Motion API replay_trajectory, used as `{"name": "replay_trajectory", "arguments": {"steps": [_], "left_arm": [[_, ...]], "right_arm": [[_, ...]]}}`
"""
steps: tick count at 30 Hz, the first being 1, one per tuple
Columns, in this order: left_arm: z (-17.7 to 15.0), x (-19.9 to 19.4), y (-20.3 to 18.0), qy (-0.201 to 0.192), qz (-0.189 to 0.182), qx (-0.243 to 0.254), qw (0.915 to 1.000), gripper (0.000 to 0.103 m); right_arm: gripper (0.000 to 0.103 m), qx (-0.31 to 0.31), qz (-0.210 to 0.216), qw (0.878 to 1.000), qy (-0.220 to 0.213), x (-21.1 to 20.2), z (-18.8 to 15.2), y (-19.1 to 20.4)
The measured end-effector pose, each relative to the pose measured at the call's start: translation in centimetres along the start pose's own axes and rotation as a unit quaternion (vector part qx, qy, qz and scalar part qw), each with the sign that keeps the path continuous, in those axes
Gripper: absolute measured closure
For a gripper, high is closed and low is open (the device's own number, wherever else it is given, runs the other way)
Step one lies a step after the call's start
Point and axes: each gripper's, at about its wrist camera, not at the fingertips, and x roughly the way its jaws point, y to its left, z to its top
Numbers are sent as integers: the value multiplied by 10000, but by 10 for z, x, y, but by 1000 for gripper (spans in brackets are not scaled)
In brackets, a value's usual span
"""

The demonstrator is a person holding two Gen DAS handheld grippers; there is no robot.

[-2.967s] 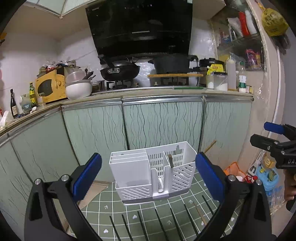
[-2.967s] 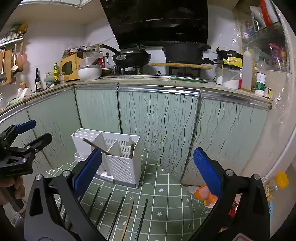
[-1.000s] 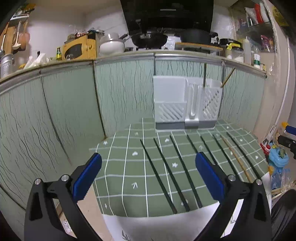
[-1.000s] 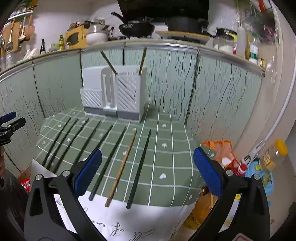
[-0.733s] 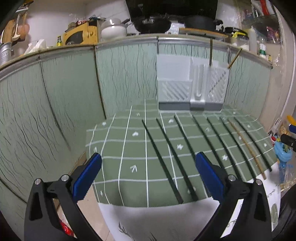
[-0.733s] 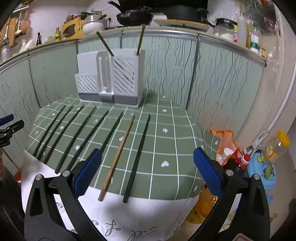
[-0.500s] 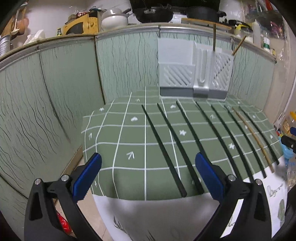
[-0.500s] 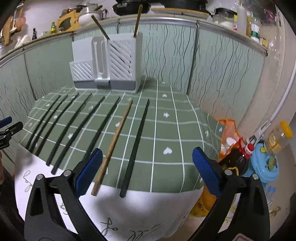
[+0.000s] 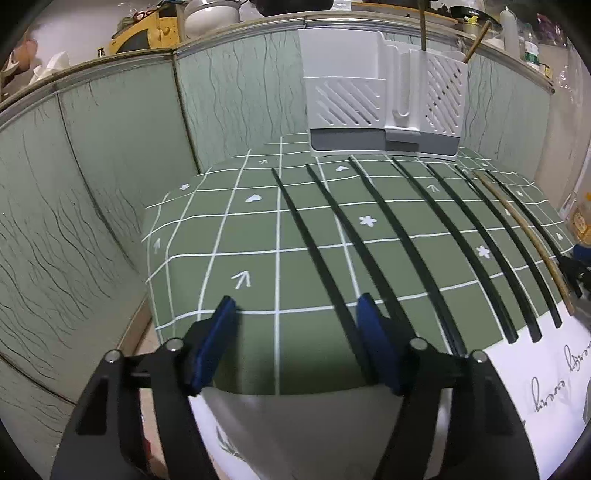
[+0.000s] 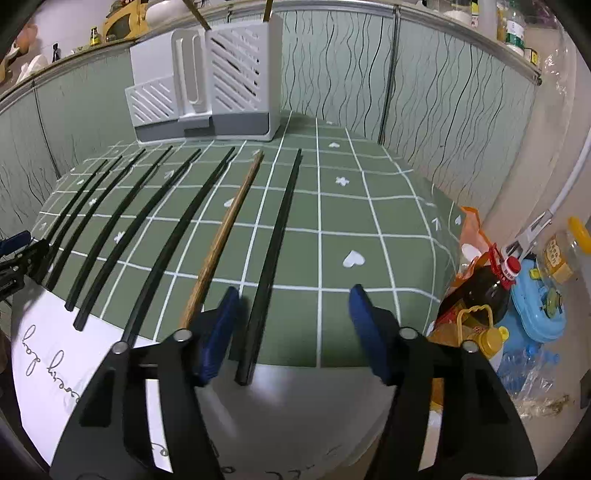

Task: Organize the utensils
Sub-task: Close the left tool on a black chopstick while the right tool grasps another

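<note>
I had both grippers low over the green checked cloth (image 9: 221, 258), row of chopsticks laid out on it, tips toward the white utensil holder (image 9: 384, 96) at 12 o'clock. L gripper (image 9: 295, 325): jaws closing, the leftmost black chopstick (image 9: 314, 251) ran in between the pads near the R pad, no pad pressing on it that I could see. R gripper (image 10: 291, 314): jaws also closing, the rightmost black chopstick (image 10: 277, 229) lay between the pads, close to the L pad, not yet pinched. The wooden chopstick (image 10: 225, 225) sat just outside that L pad, approx 10 o'clock from it.

R wrist view alone showed the floor clutter at 3 o'clock: dark bottle w/ red cap (image 10: 491, 284), blue plastic toy (image 10: 539, 302). L wrist view alone showed the yellow appliance (image 9: 147, 33) and white bowl (image 9: 210, 14) on the counter at 11 o'clock. Both views showed two sticks standing in the holder's R compartment.
</note>
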Motion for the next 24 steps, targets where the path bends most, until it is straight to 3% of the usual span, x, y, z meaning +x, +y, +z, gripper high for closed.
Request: {"name": "replay_trajectory", "arguments": {"steps": [4,8,11,17,24], "left_arm": [[0,-1,-5,-24,-162,15,9999,59],[0,-1,-11,-82,-287,59,9995,80],[-1,-2,-17,-117,-282,144,9994,90],[-2,-4,-22,-151,-134,301,9993,97],[3,-16,-10,-176,-233,23,9996,97]], "right_arm": [[68,-69,-151,9998,-61,-1,-2,5],[83,-53,-78,9999,-81,-2,-5,7],[96,37,5,10000,-65,-2,-6,6],[97,147,122,9998,-79,-3,-7,2],[97,99,243,9996,-137,-17,-2,3]]}}
